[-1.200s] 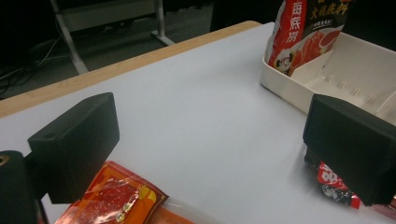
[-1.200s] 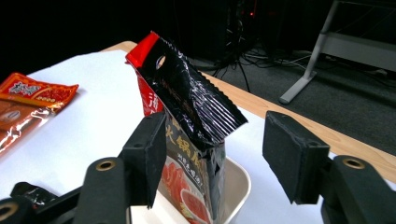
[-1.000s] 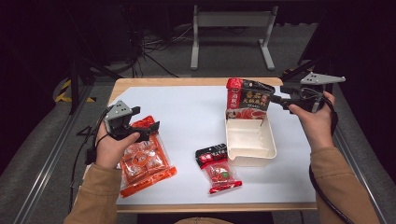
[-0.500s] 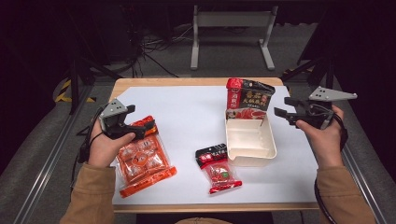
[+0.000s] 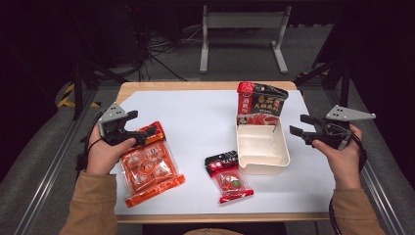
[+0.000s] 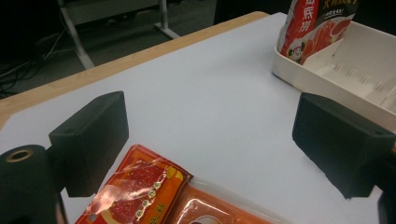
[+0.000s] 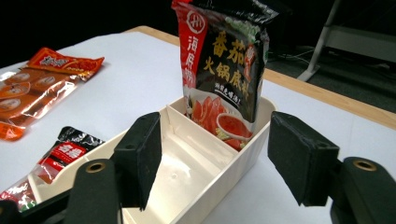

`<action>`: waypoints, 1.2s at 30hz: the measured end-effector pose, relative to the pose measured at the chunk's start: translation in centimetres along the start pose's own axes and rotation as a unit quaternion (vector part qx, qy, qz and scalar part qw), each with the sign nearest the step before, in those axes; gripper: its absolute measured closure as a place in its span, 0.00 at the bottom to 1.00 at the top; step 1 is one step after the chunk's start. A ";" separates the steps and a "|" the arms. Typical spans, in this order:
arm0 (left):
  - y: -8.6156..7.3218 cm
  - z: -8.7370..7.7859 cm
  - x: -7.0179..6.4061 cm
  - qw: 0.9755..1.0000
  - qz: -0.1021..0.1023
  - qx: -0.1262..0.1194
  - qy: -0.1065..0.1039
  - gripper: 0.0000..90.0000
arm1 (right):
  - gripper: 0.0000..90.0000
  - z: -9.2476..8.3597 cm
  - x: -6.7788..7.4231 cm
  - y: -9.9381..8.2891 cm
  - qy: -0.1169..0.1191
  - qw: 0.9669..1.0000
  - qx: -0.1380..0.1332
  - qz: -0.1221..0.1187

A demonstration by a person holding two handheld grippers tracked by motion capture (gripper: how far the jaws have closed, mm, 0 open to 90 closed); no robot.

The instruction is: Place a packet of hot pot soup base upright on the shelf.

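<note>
Orange crinkly plastic pouch (image 5: 149,166) lies flat beneath the left gripper's (image 5: 147,133) seemingly released fingers (image 6: 91,140).

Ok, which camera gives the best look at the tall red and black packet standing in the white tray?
The right gripper view: the packet stands close and upright in the tray's far compartment, its print sharp. The high view shows the packet small, from above. The left gripper view catches its lower part at the top edge.

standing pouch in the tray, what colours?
Black with a red left strip, on the pouch; clearest in the right gripper view.
</note>
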State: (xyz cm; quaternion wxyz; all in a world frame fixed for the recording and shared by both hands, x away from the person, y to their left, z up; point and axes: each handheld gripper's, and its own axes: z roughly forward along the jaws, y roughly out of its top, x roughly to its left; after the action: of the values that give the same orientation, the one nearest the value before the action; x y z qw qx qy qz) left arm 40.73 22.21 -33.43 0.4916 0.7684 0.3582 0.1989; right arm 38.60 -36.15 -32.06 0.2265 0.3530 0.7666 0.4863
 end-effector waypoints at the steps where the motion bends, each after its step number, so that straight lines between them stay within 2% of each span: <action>1: -0.1 0.0 0.1 1.000 -0.004 -0.001 0.002 0.13 | 0.39 0.1 0.1 0.0 -0.002 1.000 0.002 -0.004; 3: -0.3 -0.2 0.5 1.000 -0.009 -0.003 0.007 0.14 | 0.38 0.3 0.4 0.1 0.000 1.000 0.007 -0.014; 8: -0.8 -0.3 1.5 1.000 -0.019 -0.008 0.017 0.14 | 0.38 0.7 0.7 -0.1 0.007 1.000 0.006 -0.016; 13: -1.7 -0.3 2.9 0.999 -0.030 -0.001 0.046 0.15 | 0.38 0.8 0.8 -0.3 0.006 1.000 0.011 -0.016; 18: -3.1 -0.5 4.5 0.996 -0.048 -0.001 0.073 0.16 | 0.38 1.0 0.7 -0.4 0.007 1.000 0.013 -0.016; 21: -4.0 -0.7 5.4 0.995 -0.066 -0.004 0.080 0.17 | 0.38 1.2 0.7 -0.5 0.008 1.000 0.014 -0.015; 24: -4.6 -0.9 5.8 0.993 -0.075 -0.004 0.087 0.17 | 0.38 1.4 0.7 -0.4 0.010 1.000 0.015 -0.017; 28: -5.5 -1.1 6.6 0.992 -0.078 0.006 0.098 0.18 | 0.37 1.6 0.9 -0.1 0.008 1.000 0.016 -0.024; 29: -6.0 -1.0 7.0 0.991 -0.082 0.017 0.107 0.18 | 0.37 1.7 1.0 0.0 0.009 0.999 0.017 -0.027; 31: -6.4 -1.0 7.4 0.990 -0.083 0.027 0.115 0.18 | 0.37 1.8 1.1 0.1 0.012 0.999 0.015 -0.028; 36: -7.5 -0.6 8.3 0.987 -0.102 0.039 0.119 0.18 | 0.37 1.9 1.2 0.0 0.013 0.999 0.019 -0.029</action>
State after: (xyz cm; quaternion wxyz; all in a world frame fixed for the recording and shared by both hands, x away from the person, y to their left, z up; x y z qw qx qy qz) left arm 43.16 30.72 -40.27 0.4331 0.7172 0.4982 0.2234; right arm 39.15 -34.13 -32.83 0.2242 0.3284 0.7883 0.4696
